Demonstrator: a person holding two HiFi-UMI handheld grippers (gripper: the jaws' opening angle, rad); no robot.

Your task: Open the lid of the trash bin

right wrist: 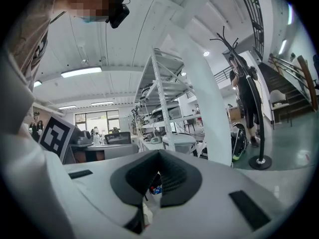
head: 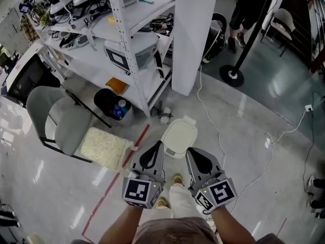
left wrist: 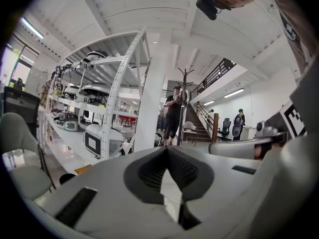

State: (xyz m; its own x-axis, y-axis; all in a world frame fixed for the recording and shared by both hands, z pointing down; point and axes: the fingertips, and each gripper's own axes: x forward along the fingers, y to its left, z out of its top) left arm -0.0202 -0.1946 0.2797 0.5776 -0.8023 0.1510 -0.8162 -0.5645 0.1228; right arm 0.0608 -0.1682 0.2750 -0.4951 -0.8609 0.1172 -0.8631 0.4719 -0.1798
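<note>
The trash bin, white and with its lid down flat, is seen on the floor just ahead of the fingertips, in line with the gap between the two grippers. The left gripper is held just left of it. In the left gripper view its fingers are brought together at the tips and nothing is clamped between them. The right gripper is held just right of the bin. Its fingers are likewise closed tip to tip and hold nothing.

A white cable is laid across the floor to the right of the right fingers. To the left of the left fingers lie a pale textured mat and a red tape line. Further left of them a grey chair is placed. Beyond the fingertips and to their left, a black bin with bottles in it is set at the foot of a white shelf rack. A white pillar rises well beyond the fingertips, and past it a person is seen standing near a black stand base.
</note>
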